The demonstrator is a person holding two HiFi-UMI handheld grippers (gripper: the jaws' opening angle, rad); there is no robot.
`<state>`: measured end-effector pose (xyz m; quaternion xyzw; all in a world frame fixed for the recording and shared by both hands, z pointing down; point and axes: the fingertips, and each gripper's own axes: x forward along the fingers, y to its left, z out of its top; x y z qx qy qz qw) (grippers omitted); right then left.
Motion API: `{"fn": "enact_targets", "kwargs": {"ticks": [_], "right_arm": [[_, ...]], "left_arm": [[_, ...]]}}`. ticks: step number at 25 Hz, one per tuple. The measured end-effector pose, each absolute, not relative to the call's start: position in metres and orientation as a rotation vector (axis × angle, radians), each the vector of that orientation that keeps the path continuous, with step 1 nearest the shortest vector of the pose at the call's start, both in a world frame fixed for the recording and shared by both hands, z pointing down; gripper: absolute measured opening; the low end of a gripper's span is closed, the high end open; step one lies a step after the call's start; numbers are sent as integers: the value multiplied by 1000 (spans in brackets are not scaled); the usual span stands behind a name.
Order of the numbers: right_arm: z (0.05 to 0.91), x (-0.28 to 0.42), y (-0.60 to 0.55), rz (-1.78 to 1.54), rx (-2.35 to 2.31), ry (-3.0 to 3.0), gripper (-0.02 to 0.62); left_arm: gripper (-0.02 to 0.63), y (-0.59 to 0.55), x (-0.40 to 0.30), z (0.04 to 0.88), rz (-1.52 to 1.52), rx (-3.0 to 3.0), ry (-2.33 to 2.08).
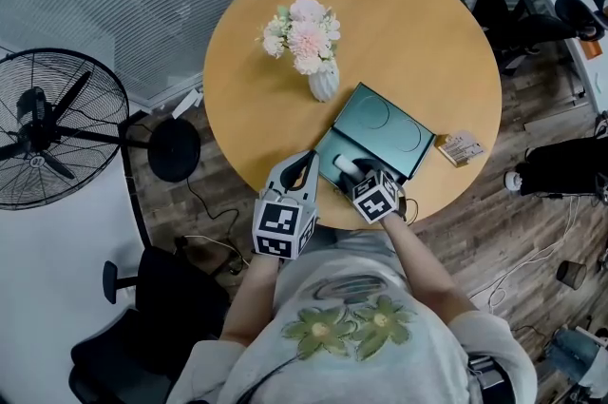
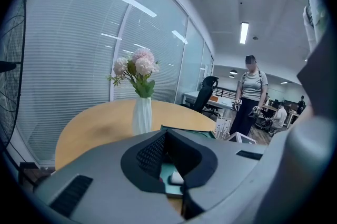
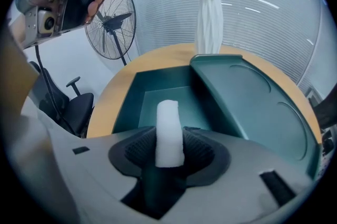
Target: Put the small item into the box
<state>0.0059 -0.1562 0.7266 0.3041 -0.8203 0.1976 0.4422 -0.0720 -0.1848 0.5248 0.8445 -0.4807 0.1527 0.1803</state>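
Observation:
A teal box (image 1: 330, 148) lies open near the front edge of the round wooden table (image 1: 408, 22), its lid (image 1: 388, 121) folded back flat to the right. My right gripper (image 1: 359, 172) hangs over the box's tray and is shut on a small white item (image 3: 168, 117), which sticks out past the pads above the tray floor (image 3: 152, 97). The left gripper (image 1: 310, 157) sits at the box's near left corner with its tips together and nothing in them. In the left gripper view, the tray and the white item (image 2: 175, 178) show through the hollow behind its tips (image 2: 167, 136).
A white vase of pink flowers (image 1: 321, 79) stands just behind the box. A small printed packet (image 1: 462, 146) lies at the table's right edge. A floor fan (image 1: 47, 126) and black chairs stand around the table. A person (image 2: 251, 94) stands far off.

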Motion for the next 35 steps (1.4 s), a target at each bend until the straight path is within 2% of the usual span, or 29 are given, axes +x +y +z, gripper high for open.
{"fn": "enact_targets", "kwargs": {"ticks": [2, 6, 18, 35], "right_arm": [[727, 5, -156, 491, 750, -2038, 210], [727, 5, -155, 495, 746, -2037, 236], [657, 4, -169, 473, 904, -2204, 235], [534, 3, -185, 402, 1115, -2475, 186]], "left_arm": [[0, -185, -71, 525, 432, 2389, -1355], [0, -185, -71, 524, 431, 2395, -1356], [0, -188, -72, 515, 411, 2414, -1356], [0, -189, -66, 503, 387, 2438, -1355]]}}
